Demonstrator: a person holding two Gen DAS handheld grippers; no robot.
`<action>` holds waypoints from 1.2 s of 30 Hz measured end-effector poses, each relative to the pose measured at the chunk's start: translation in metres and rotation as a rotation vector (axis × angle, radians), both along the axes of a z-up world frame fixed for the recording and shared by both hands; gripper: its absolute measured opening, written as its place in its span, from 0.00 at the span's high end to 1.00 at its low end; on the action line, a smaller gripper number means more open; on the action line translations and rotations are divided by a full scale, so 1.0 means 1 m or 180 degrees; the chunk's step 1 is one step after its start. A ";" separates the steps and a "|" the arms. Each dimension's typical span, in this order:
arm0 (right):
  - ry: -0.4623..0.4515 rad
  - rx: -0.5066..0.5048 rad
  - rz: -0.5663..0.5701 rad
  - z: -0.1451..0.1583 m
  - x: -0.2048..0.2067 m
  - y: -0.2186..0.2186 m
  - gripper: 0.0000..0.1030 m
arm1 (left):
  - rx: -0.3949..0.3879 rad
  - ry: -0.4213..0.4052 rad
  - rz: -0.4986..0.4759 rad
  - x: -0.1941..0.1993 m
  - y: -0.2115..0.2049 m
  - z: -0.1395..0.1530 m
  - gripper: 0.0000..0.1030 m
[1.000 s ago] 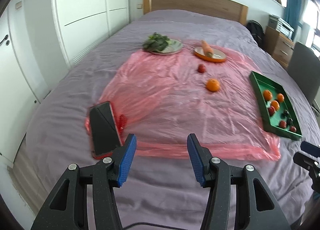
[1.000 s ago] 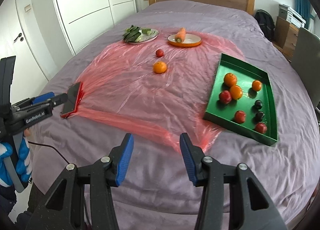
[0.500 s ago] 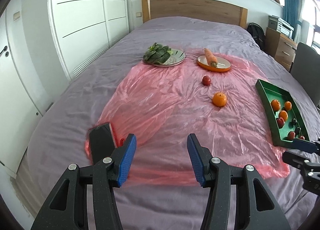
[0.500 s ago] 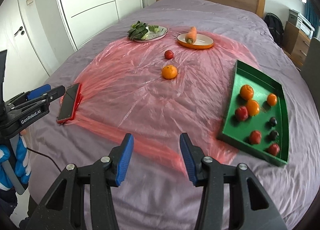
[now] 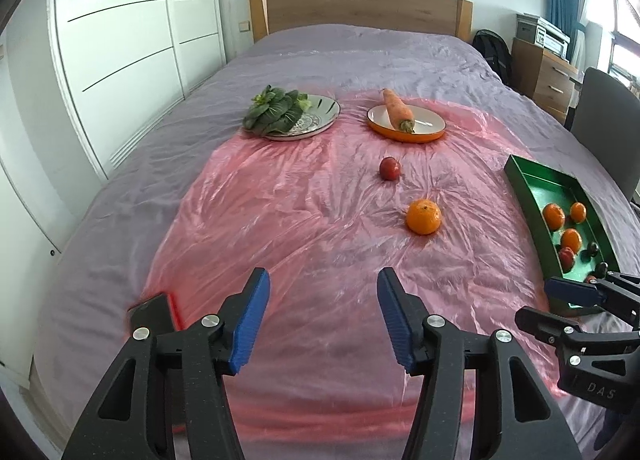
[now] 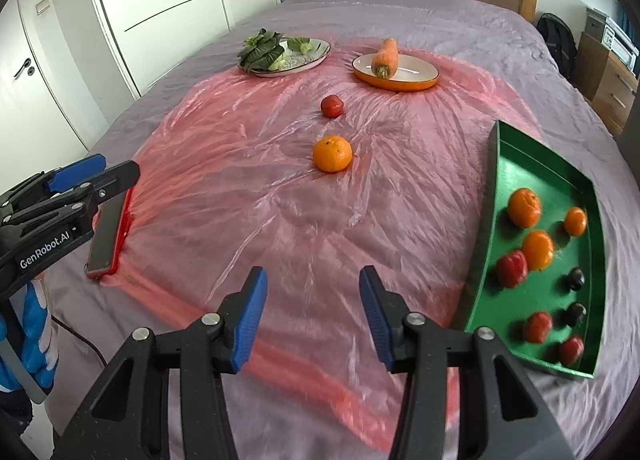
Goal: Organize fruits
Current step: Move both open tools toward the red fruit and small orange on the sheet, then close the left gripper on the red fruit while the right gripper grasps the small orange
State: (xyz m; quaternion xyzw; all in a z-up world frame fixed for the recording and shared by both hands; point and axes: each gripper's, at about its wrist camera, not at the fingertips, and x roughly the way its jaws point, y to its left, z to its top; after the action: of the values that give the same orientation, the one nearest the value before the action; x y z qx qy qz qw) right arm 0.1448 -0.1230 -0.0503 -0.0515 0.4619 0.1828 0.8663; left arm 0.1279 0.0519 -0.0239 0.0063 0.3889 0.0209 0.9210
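- Left wrist view: left gripper [image 5: 323,310] jaws opening, blue pads spread, nothing between them, only the crinkled pink plastic sheet [image 5: 304,219] below.
- Versus a second ago, camera has closed in: loose round orange mandarin [image 5: 423,216] and small red fruit [image 5: 389,168] sit larger and lower in frame, both on the sheet, apart from each other.
- Green rectangular tray [image 5: 524,179] at right edge of the sheet, holding oranges and red and dark fruits; more of it is cut off by the frame edge than before.
- Right gripper [image 5: 560,300] now reaches well into frame at lower right, in front of the tray's near corner.
- Phone in red case [image 5: 154,312] has slid down to lower left, partly behind the left finger.
- Right wrist view: right gripper [image 6: 312,312] spread, nothing between pads, unchanged width.
- Mandarin [image 6: 332,153] and red fruit [image 6: 331,105] nearer than before; tray [image 6: 486,260] bigger at right.
- Left gripper [image 6: 96,175] at left edge, over the phone [image 6: 108,236].
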 end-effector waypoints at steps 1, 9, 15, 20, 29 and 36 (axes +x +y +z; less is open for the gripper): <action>0.0003 0.0005 0.0005 -0.001 0.003 0.001 0.32 | -0.0005 0.0014 -0.0007 0.005 0.000 -0.002 0.51; 0.0017 0.0098 0.0038 -0.013 0.039 0.010 0.32 | 0.0006 0.0100 -0.0036 0.045 -0.001 -0.019 0.51; 0.0010 0.0147 0.0066 -0.022 0.065 0.016 0.32 | -0.0016 0.0156 -0.0046 0.073 -0.001 -0.031 0.51; -0.0015 0.0189 0.0112 -0.029 0.086 0.021 0.32 | -0.0031 0.0180 -0.0088 0.100 -0.004 -0.039 0.51; -0.0075 0.0248 0.0149 -0.041 0.126 0.026 0.32 | -0.0058 0.0164 -0.0224 0.152 -0.015 -0.049 0.51; -0.0086 0.0293 0.0176 -0.054 0.152 0.025 0.32 | -0.0379 0.0196 -0.0540 0.192 -0.019 -0.056 0.51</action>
State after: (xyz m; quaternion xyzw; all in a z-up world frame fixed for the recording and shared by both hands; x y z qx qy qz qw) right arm 0.2971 -0.0983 -0.1048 -0.0268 0.4397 0.2270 0.8685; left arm 0.3203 0.0330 -0.0800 -0.0149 0.4157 -0.0806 0.9058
